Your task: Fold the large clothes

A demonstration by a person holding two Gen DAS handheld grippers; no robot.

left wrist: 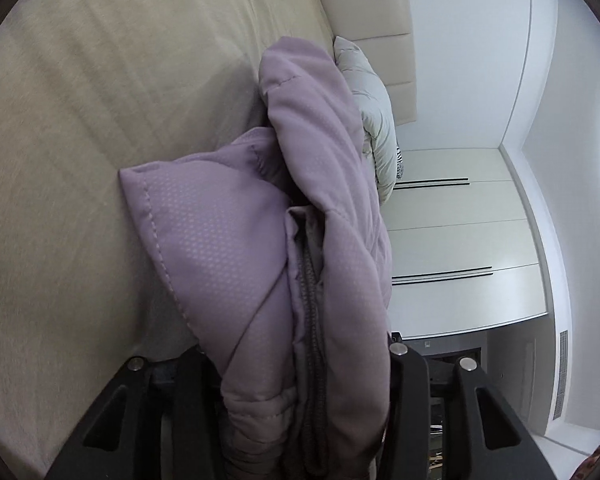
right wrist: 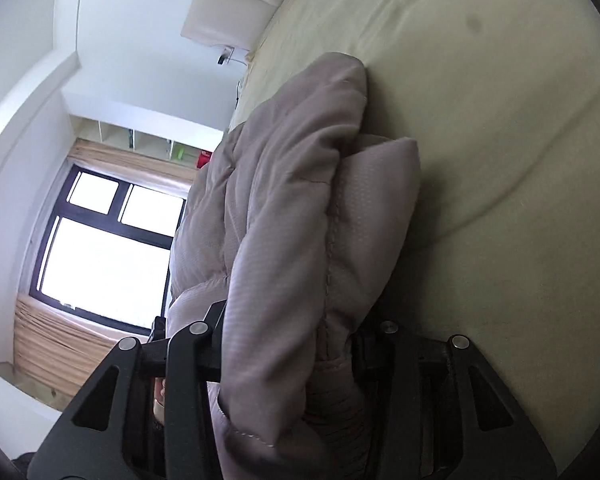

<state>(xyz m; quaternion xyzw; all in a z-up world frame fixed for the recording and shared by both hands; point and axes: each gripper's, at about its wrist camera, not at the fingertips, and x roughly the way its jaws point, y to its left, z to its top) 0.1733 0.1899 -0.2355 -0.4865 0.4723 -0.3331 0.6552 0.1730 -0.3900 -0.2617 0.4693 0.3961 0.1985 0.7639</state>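
Right now both claws are full of padded cloth. Nearest the lens in the left wrist view, the left gripper (left wrist: pixel 300 364) is clamped on a thick bunch of the purple puffer jacket (left wrist: pixel 300 200), zipper seam running straight down between the jaws, which are spread only as far as the bulk forces them. Over in the right wrist view, the right gripper (right wrist: pixel 288 344) bites another bundle of the same jacket (right wrist: pixel 300 208), its jaws likewise held apart by the padding alone.

Beyond the jaws, the jacket hangs doubled over in fat quilted rolls, lifted above the bed (left wrist: pixel 100 120) and apparently not yet laid flat. My read: this is the carry-and-lay part of a fold. To do it well, both hands want to travel level and together, keep the held edge taut between them, and lower the far hem onto the sheet first so the puffy layers don't slump or twist. Slippery shell fabric could creep out, so firm pressure matters.

Farther off, a pale grey padded garment (left wrist: pixel 372 112) lies near the headboard (left wrist: pixel 372 12), with white cupboards (left wrist: pixel 460 240) behind.
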